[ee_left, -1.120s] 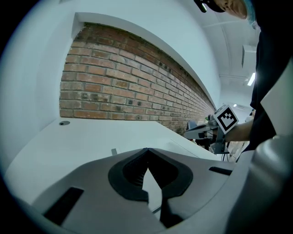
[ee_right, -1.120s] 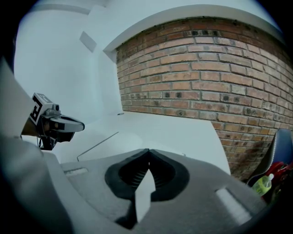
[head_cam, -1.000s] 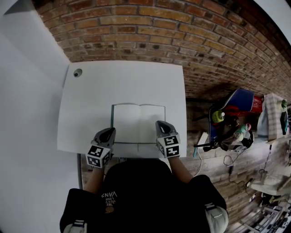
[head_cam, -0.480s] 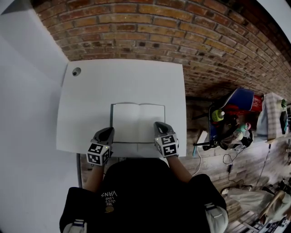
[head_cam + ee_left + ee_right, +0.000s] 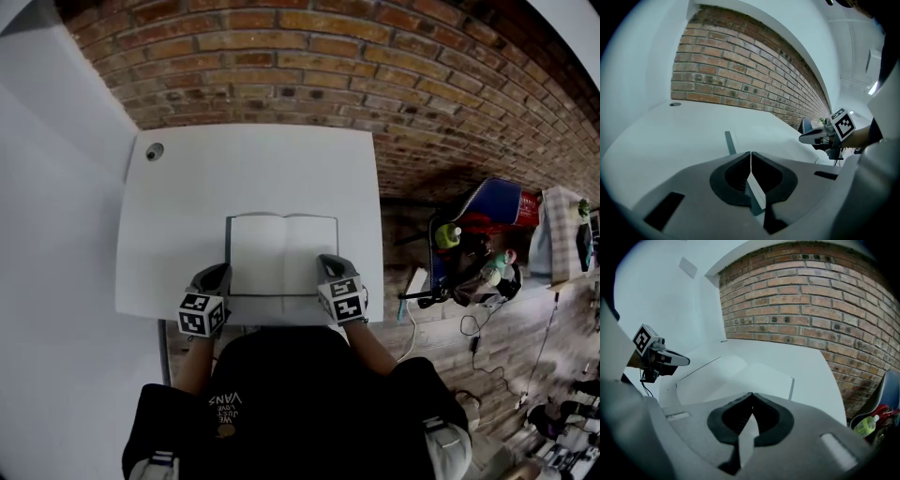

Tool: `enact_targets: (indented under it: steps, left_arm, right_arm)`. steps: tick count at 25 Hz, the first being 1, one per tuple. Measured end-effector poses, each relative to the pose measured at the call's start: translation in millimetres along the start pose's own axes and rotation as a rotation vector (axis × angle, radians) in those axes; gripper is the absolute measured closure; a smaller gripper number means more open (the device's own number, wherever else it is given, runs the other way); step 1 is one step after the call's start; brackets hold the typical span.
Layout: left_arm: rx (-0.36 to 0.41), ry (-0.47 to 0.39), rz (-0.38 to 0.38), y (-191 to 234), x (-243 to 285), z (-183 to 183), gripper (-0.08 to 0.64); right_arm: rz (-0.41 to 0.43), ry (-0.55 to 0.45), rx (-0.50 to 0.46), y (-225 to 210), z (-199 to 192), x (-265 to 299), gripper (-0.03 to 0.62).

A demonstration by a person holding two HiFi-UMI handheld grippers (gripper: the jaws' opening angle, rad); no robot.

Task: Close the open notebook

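Ok, here's where I'm at: the notebook point(image 5: 283, 253) is lying open and flat on the white bench point(image 5: 262, 159), close to the front edge, blank pages up. My left gripper point(image 5: 217, 275) sits just beside its near-left corner. My right gripper point(image 5: 329, 263) is over the near-right corner of the right page. Both have their jaws pressed together with nothing pinched between them.

What worries me from here:

1. With the jaws shut like this I can't pinch a cover. If I try to flip a side by shoving closed tips under it, my guess is the whole notebook slides across the smooth bench instead of folding.
2. It's near the front edge, so any pull toward the person could drag it off the bench.
3. The right tip looks to be over paper, not cover. If I catch only the top sheet, I turn or crease 1 page and the notebook stays open.
4. If both grippers lift at once, the 2 halves could fold onto each other's tips.

Containers: none on the bench, it's only the notebook up there. Off to the right on the floor there's a blue-and-red bag-like thing point(image 5: 489, 208) with a yellow-green bottle point(image 5: 448, 236) at it. I can't tell whether the bottle is inside or just beside it.
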State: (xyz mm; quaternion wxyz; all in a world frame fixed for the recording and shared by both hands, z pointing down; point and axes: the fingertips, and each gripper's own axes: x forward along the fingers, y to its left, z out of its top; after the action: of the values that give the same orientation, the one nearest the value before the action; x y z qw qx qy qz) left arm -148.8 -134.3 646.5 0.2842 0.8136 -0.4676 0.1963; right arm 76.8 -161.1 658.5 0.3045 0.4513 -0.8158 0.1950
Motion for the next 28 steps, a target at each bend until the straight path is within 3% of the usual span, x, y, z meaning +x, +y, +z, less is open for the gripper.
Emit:
enact_targets:
  steps: [15,20,28]
  left_arm:
    - [-0.097,0.135,0.045,18,13,-21,0.509]
    - [-0.111,0.172,0.071,20,17,-25,0.394]
    - [-0.133,0.238,0.055,15,22,-27,0.359]
  right_arm:
    - [-0.003,0.065,0.009,-2,-19,7,0.594]
    - [-0.003,0.074,0.011,-1,-22,5,0.594]
    - [-0.01,0.08,-0.011,-1,-23,7,0.594]
